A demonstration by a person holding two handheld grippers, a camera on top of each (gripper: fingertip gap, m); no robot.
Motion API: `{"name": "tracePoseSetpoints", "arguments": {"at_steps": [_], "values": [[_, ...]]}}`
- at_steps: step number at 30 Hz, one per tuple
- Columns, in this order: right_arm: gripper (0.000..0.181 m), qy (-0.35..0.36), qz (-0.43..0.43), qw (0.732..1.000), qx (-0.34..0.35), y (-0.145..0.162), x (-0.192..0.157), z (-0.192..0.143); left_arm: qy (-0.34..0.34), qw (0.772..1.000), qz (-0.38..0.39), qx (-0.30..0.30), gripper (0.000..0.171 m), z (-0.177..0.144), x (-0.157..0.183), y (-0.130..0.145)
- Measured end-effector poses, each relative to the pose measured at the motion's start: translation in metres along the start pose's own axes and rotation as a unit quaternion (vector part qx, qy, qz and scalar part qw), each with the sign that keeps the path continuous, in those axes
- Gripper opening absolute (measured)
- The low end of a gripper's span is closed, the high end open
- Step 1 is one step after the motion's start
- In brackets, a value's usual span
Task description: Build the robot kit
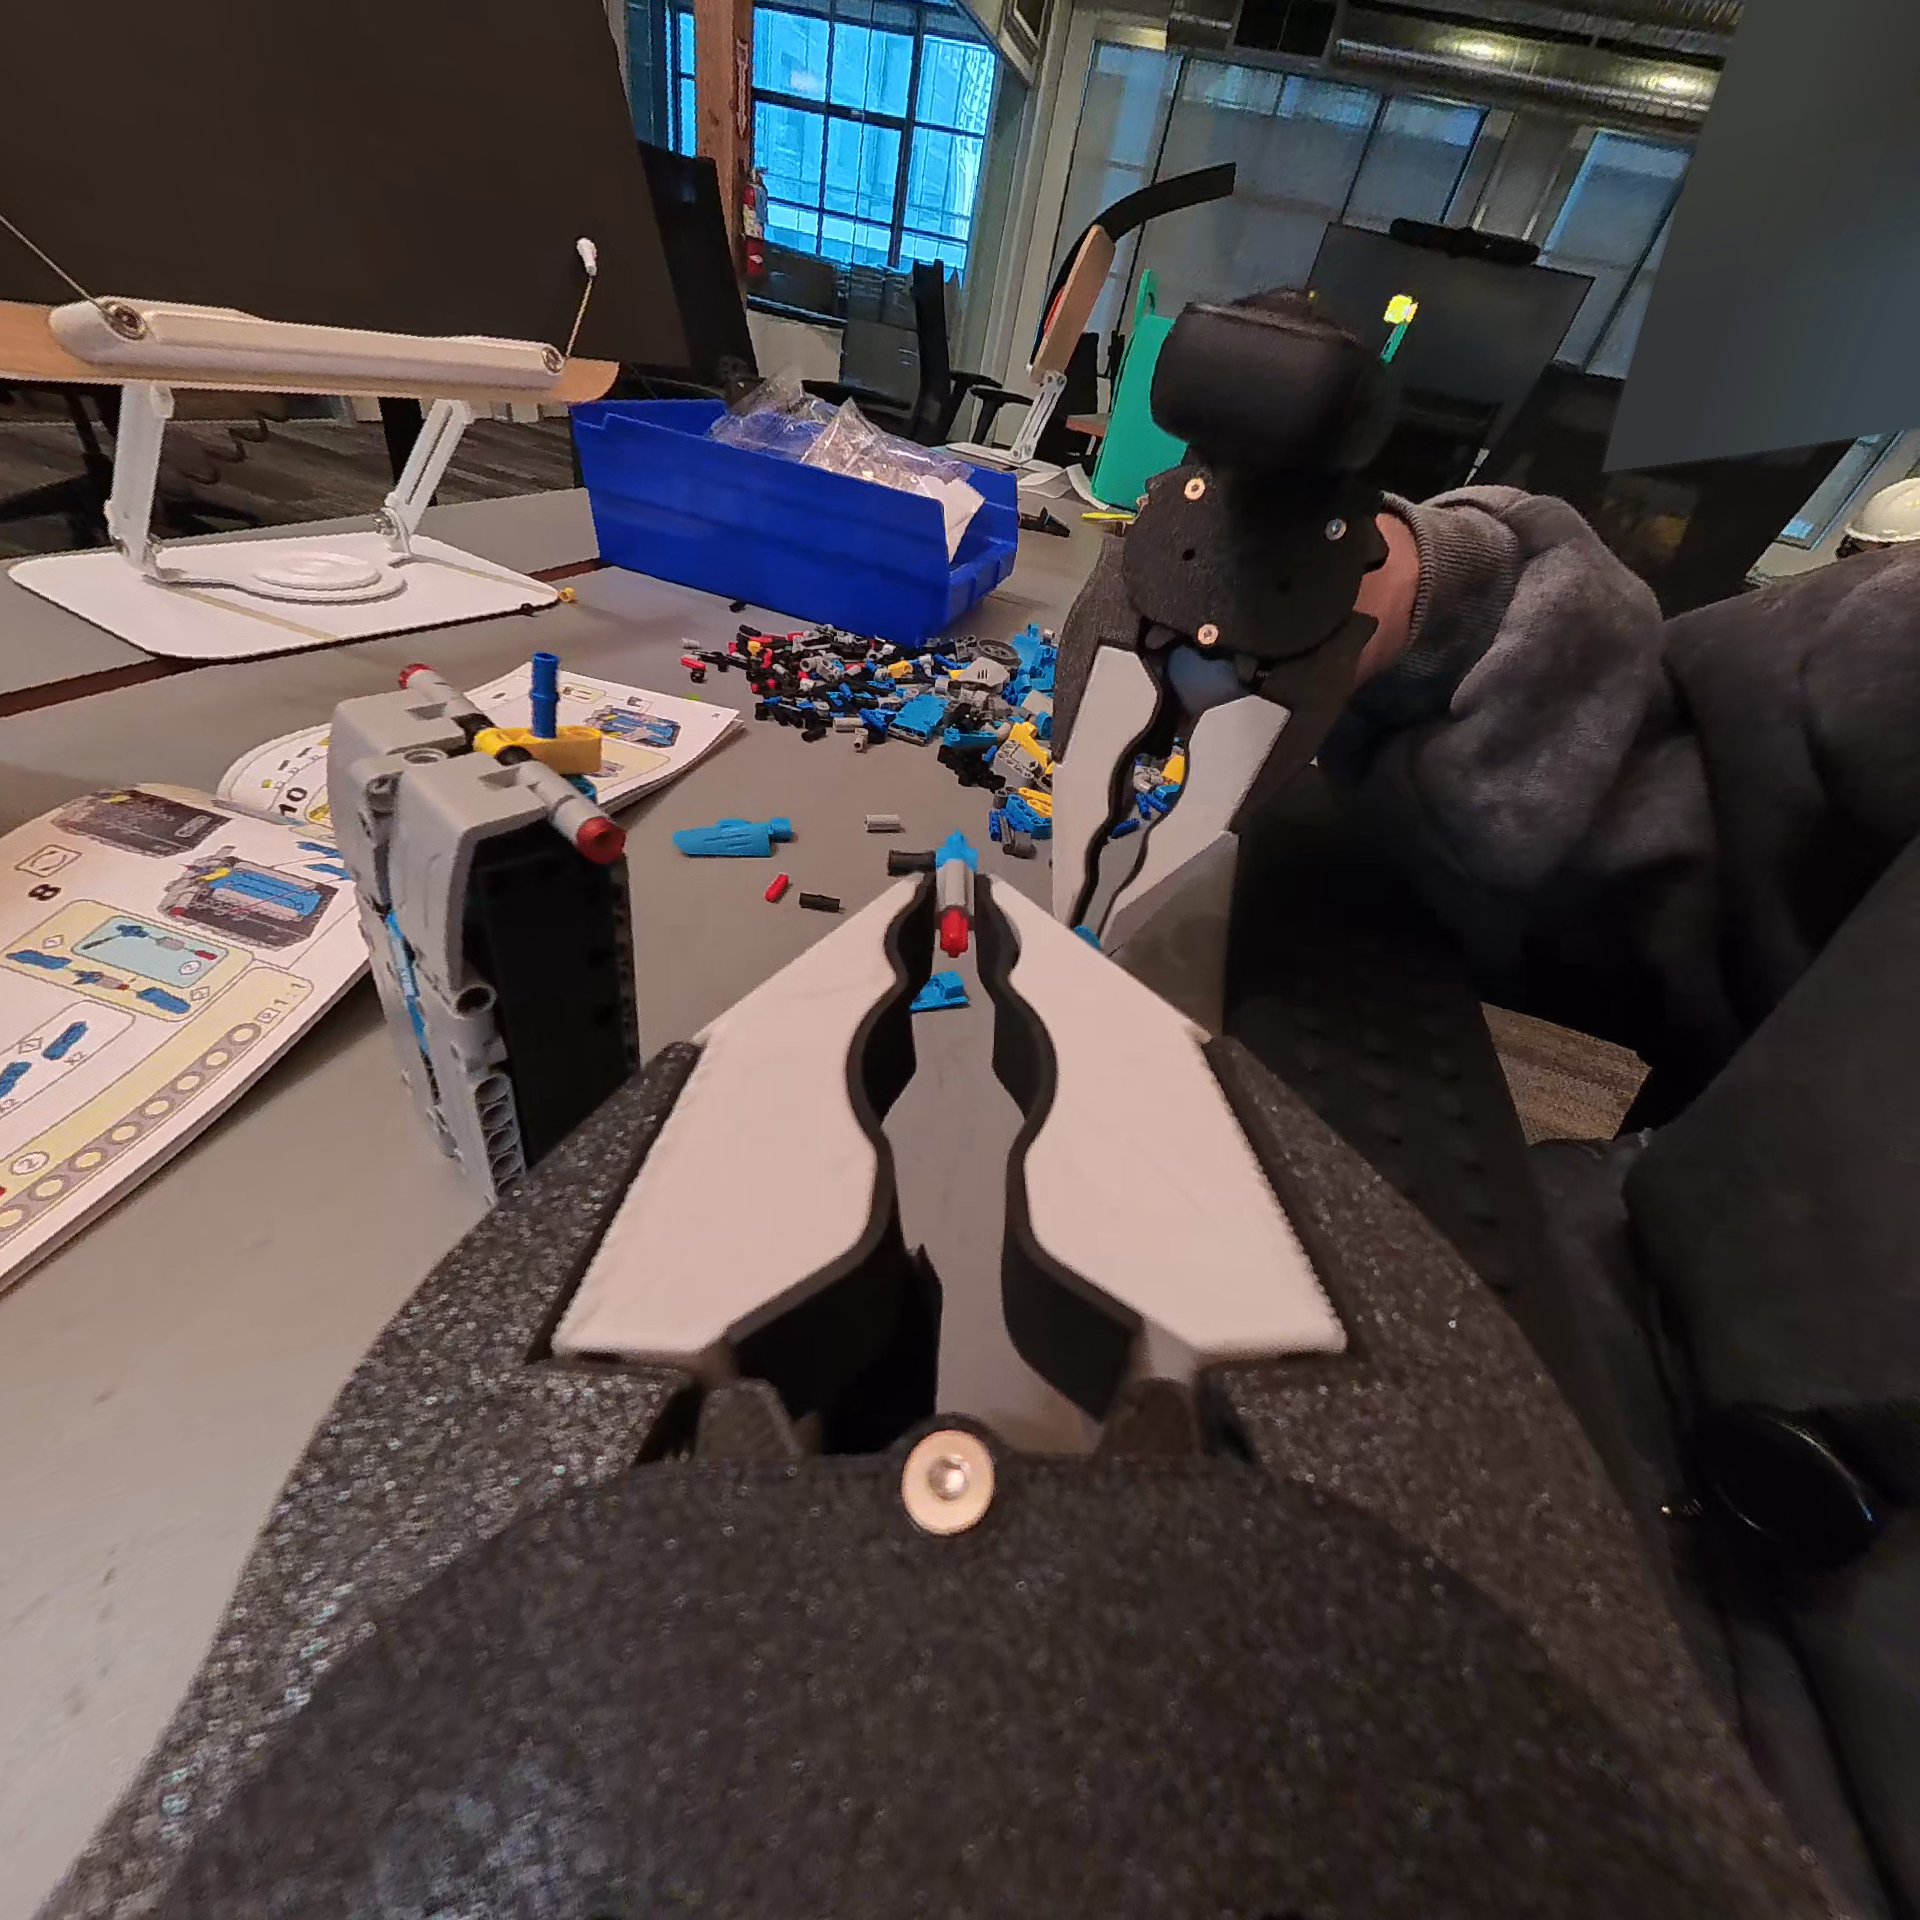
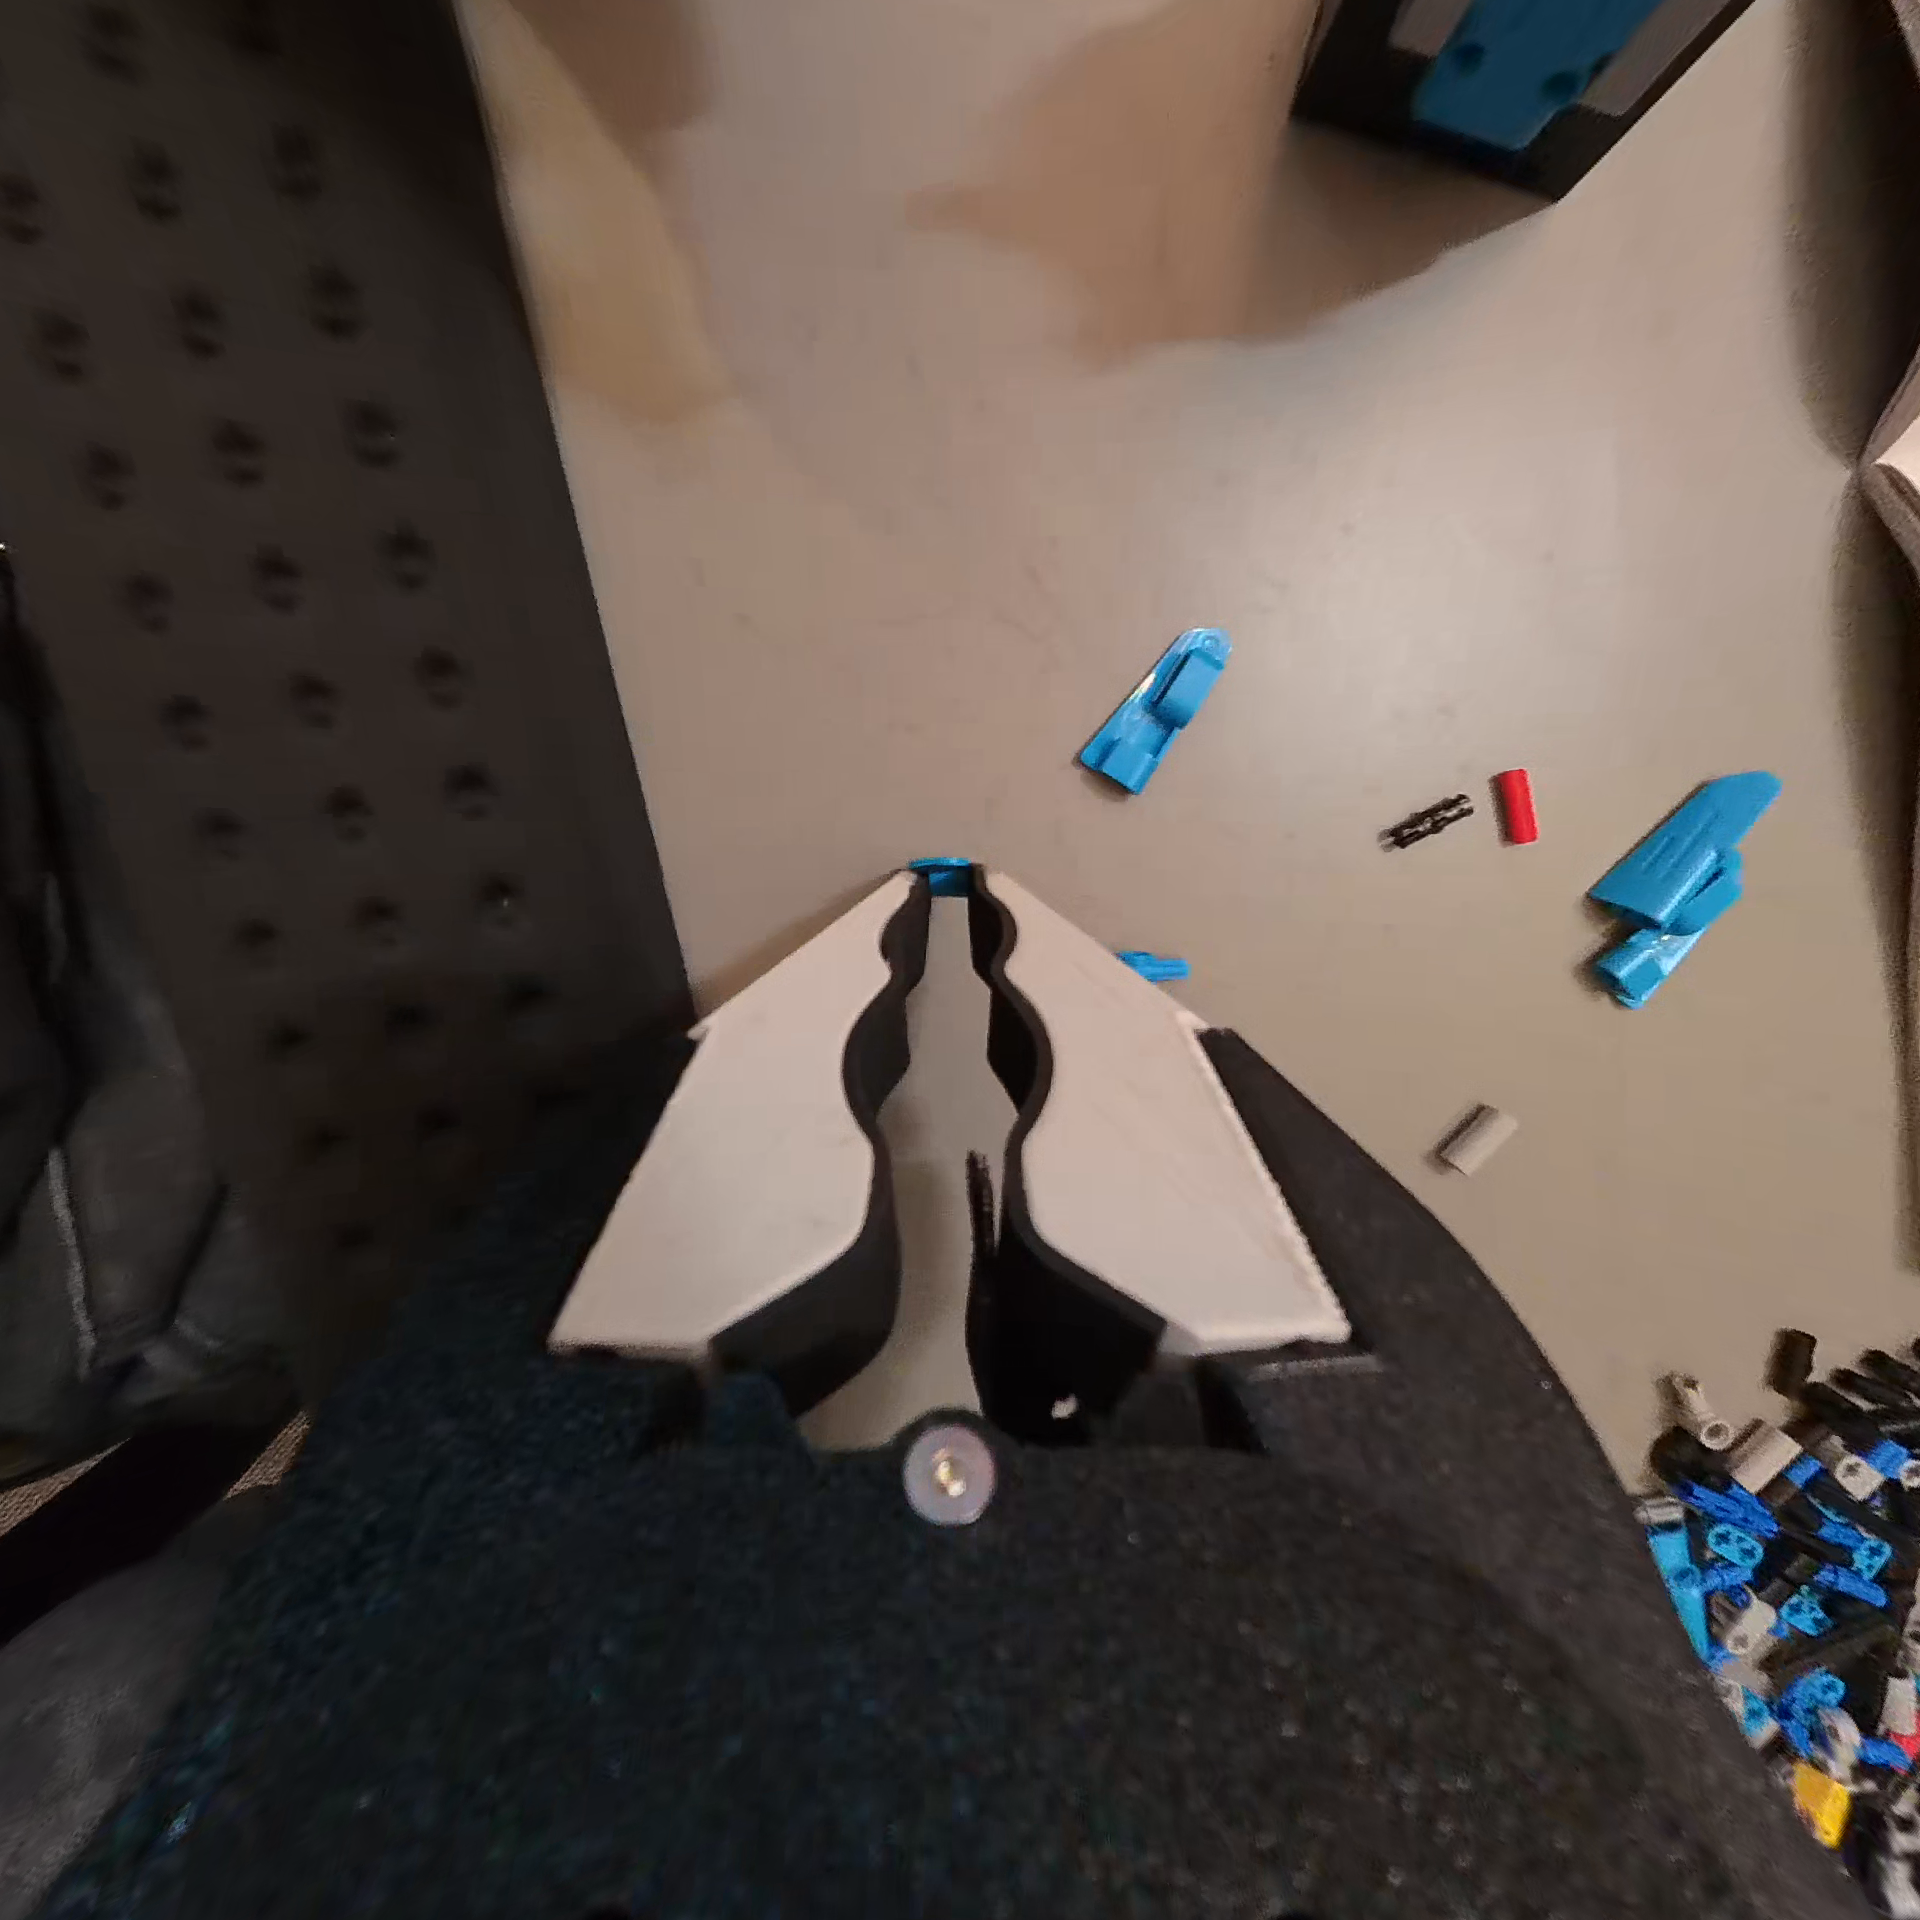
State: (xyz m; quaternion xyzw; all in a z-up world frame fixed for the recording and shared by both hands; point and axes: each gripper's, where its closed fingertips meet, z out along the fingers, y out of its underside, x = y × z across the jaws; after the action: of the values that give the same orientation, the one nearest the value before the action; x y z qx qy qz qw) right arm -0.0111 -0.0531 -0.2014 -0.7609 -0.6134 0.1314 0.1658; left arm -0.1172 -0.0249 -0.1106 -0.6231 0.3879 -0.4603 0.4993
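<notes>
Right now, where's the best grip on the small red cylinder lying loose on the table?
Probably across the red plastic cylinder's curved sides at mid-length, coming straight down. It lies flat on the grey table, ends exposed, with only a black pin close alongside.

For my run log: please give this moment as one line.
left hand-held gripper: shut on grey-red pin | right hand-held gripper: shut on blue piece

A grey rod (image 1: 953,891) with red tip and blue end is clamped between the left gripper (image 1: 951,883) tips above the table. A small blue piece (image 2: 943,875) is pinched by the right gripper (image 2: 943,883).
</notes>
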Motion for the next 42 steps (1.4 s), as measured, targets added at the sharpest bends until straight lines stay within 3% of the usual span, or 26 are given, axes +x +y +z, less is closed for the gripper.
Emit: {"name": "tracePoseSetpoints", "arguments": {"at_steps": [26, 27, 29, 32, 34, 36, 37, 42], "values": [[0.007, -0.027, 0.001, 1.000, -0.005, 0.002, -0.007, 0.014, 0.004, 1.000, 0.006, -0.008, 0.007, 0.001, 0.002, 0.003], [0.007, -0.023, -0.004, 1.000, 0.000, 0.001, -0.005, 0.013, 0.004, 1.000, 0.006, -0.008, 0.006, 0.001, 0.002, 0.003], [0.007, -0.019, -0.008, 0.997, 0.077, -0.020, 0.000, 0.002, 0.007, 1.000, 0.004, -0.004, 0.007, 0.001, 0.003, 0.002], [0.006, -0.019, 0.012, 0.962, 0.274, -0.074, 0.011, -0.039, 0.031, 0.999, -0.015, 0.017, 0.006, -0.002, 0.008, -0.006], [0.006, -0.048, 0.052, 0.904, 0.423, -0.110, 0.011, -0.071, 0.050, 0.998, -0.027, 0.040, 0.007, -0.006, 0.012, -0.014], [0.006, -0.112, 0.100, 0.838, 0.525, -0.127, 0.008, -0.089, 0.061, 0.996, -0.035, 0.062, 0.007, -0.011, 0.014, -0.022], [0.006, -0.138, 0.118, 0.816, 0.550, -0.130, 0.007, -0.092, 0.066, 0.995, -0.039, 0.070, 0.007, -0.012, 0.015, -0.025], [0.006, -0.221, 0.183, 0.767, 0.574, -0.145, 0.005, -0.085, 0.077, 0.992, -0.046, 0.089, 0.006, -0.016, 0.018, -0.032]]}}
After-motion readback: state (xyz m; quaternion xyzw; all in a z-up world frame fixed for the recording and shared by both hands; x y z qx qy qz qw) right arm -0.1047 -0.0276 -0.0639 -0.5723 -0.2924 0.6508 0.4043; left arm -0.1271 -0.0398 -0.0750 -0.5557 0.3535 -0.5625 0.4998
